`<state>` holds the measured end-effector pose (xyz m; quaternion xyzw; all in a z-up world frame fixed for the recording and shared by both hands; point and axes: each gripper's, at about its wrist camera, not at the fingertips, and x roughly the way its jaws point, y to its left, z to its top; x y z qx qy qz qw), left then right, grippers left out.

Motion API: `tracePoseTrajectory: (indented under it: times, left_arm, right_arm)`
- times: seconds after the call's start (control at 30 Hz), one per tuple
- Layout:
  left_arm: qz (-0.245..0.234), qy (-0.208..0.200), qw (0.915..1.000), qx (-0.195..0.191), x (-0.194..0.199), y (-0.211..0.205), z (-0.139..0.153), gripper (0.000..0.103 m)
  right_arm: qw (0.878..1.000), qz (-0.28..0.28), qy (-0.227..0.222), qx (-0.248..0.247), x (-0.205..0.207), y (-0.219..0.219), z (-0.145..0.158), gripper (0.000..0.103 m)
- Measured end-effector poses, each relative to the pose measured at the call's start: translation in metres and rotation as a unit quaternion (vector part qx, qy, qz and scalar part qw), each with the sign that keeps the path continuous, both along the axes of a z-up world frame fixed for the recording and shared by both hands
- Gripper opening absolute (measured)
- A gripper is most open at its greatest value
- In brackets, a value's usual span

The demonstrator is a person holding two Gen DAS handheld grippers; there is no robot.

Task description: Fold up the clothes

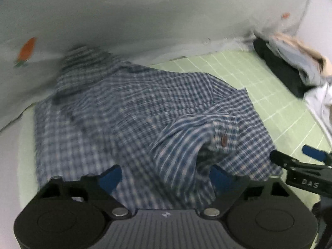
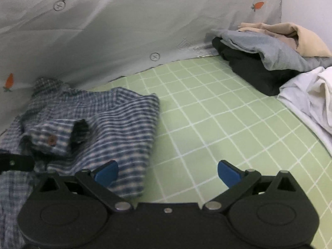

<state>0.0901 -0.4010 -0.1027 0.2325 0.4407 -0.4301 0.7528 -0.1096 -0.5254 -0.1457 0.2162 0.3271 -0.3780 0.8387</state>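
My left gripper [image 1: 166, 176] hangs low over the blue checked shirt [image 1: 128, 112], its blue pads [image 1: 111, 177] spread wide with shirt cloth bunched between them, though I cannot tell whether the cloth is merely lying there or touching either pad; the shirt lies crumpled on the green gridded sheet [image 1: 259, 87], its far end pushed up against the pale grey fabric backdrop [image 1: 124, 16] printed with small orange carrots; a cuff with a brown button [image 1: 224, 140] sits folded over on top of the heap, just ahead of my left gripper's right-hand pad; my right gripper [image 2: 168, 173] is also wide apart and holds nothing, its left blue pad [image 2: 106, 174] resting over the shirt's near edge [image 2: 124, 145] and its right one above bare sheet [image 2: 217, 124]; the same buttoned cuff [image 2: 51, 140] shows at the left of the right wrist view; well apart from the shirt, at the far right of the sheet, sits a pile of other clothes [image 2: 269, 47], black beneath grey-blue beneath beige, with a white garment [image 2: 311, 95] just beside it.
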Motion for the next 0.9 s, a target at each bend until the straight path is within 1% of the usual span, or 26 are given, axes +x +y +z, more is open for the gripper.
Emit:
tracePoseTrajectory:
  times: [0.03,0.07,0.1,0.13,0.17,0.27,0.37,0.43,0.5,0.57,0.63,0.73,0.83,0.9]
  left_arm:
    - [-0.002,0.005,1.0000,0.003,0.002,-0.005,-0.005,0.071]
    - [0.000,0.013,0.9999,0.005,0.004,-0.008,-0.010,0.054]
    - [0.006,0.023,0.9997,0.003,0.006,-0.008,-0.013,0.042]
    - [0.012,0.033,0.9994,0.002,0.008,-0.008,-0.017,0.014]
    - [0.020,0.040,0.9990,0.000,0.010,-0.007,-0.019,0.007]
    - [0.052,0.035,0.9977,-0.027,0.017,0.008,-0.011,0.006]
    - [0.087,0.014,0.9948,-0.051,0.024,0.028,0.006,0.006]
    - [0.116,-0.005,0.9911,-0.065,0.031,0.044,0.019,0.006]
    - [0.152,-0.022,0.9851,-0.077,0.041,0.062,0.031,0.006]
    - [0.191,-0.034,0.9770,-0.089,0.053,0.081,0.039,0.005]
    - [0.226,-0.035,0.9675,-0.107,0.066,0.102,0.047,0.005]
    - [0.281,-0.045,0.9494,-0.133,0.083,0.135,0.064,0.005]
    - [0.323,-0.055,0.9305,-0.163,0.094,0.167,0.082,0.005]
    - [0.344,-0.062,0.9215,-0.170,0.101,0.184,0.089,0.005]
  right_arm:
    - [1.000,-0.004,0.000,0.003,-0.001,-0.001,-0.001,0.103]
    - [1.000,-0.009,-0.002,0.006,-0.002,-0.001,-0.003,0.103]
    - [1.000,-0.015,-0.003,0.007,-0.004,0.000,-0.004,0.103]
    - [1.000,-0.020,-0.003,0.007,-0.006,0.000,-0.005,0.103]
    - [1.000,-0.024,-0.001,0.005,-0.007,0.000,-0.006,0.103]
    - [0.999,-0.031,0.005,-0.005,-0.008,0.004,-0.004,0.103]
    - [0.999,-0.035,0.005,-0.016,-0.008,0.007,0.000,0.103]
    - [0.999,-0.028,0.007,-0.020,-0.006,0.010,0.002,0.103]
    - [1.000,-0.015,0.011,-0.020,-0.002,0.012,0.002,0.103]
    - [1.000,-0.004,0.014,-0.022,0.001,0.016,0.003,0.103]
    - [1.000,0.009,0.017,-0.022,0.005,0.020,0.003,0.103]
    - [0.999,0.030,0.019,-0.024,0.012,0.027,0.003,0.103]
    - [0.998,0.050,0.023,-0.032,0.020,0.034,0.004,0.103]
    - [0.997,0.061,0.028,-0.034,0.025,0.037,0.004,0.103]
